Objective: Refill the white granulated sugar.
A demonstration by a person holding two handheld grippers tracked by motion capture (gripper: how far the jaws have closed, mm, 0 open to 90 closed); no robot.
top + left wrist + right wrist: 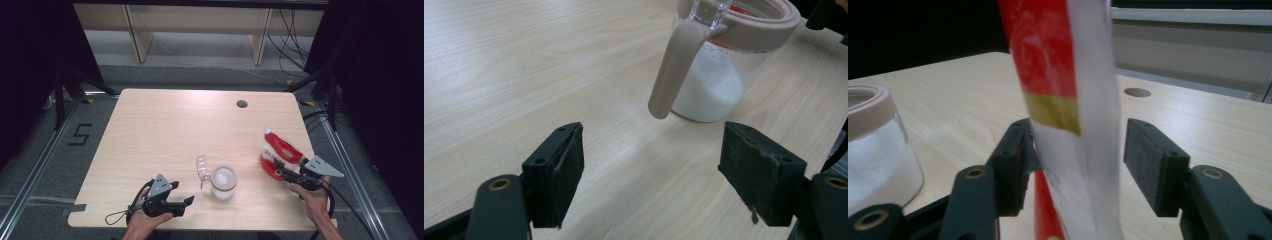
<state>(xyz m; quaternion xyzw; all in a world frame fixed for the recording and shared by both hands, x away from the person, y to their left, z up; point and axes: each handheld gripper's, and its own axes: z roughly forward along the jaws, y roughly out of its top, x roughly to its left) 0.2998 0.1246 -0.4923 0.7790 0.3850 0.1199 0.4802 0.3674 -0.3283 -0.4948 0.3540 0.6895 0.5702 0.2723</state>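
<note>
Right gripper (274, 165) sits at the near right of the light wooden tabletop (165, 125), jaws partly open around a red and white plastic pouch (279, 152) with a yellow band. In the right gripper view the pouch (1068, 100) stands upright between the pads; the left pad (1020, 165) is close against or touching it, and the right pad (1148, 165) stands clear with a visible gap. The pouch is not clamped. In the high view its lower end looks to rest on the tabletop, the top leaning away from the person.

Left gripper (189, 204) rests at the near left edge, held in the left hand (142, 222), jaws wide open and holding nothing. In the left gripper view both pads (566, 170) hover over bare wood, pointing toward the jar.

Clear glass jar (223, 183) with a beige rim, part full of white powder, stands near the front centre of the tabletop between the two grippers, well apart from both. Its clear lid (202, 170) is flipped open to the left side. In the left gripper view a beige latch arm (676, 65) hangs down off the jar rim (769, 22), clear of the tabletop.

Right hand (310, 197) grips the right gripper body from the bottom edge. Round hole (242, 104) sits in the far tabletop.
</note>
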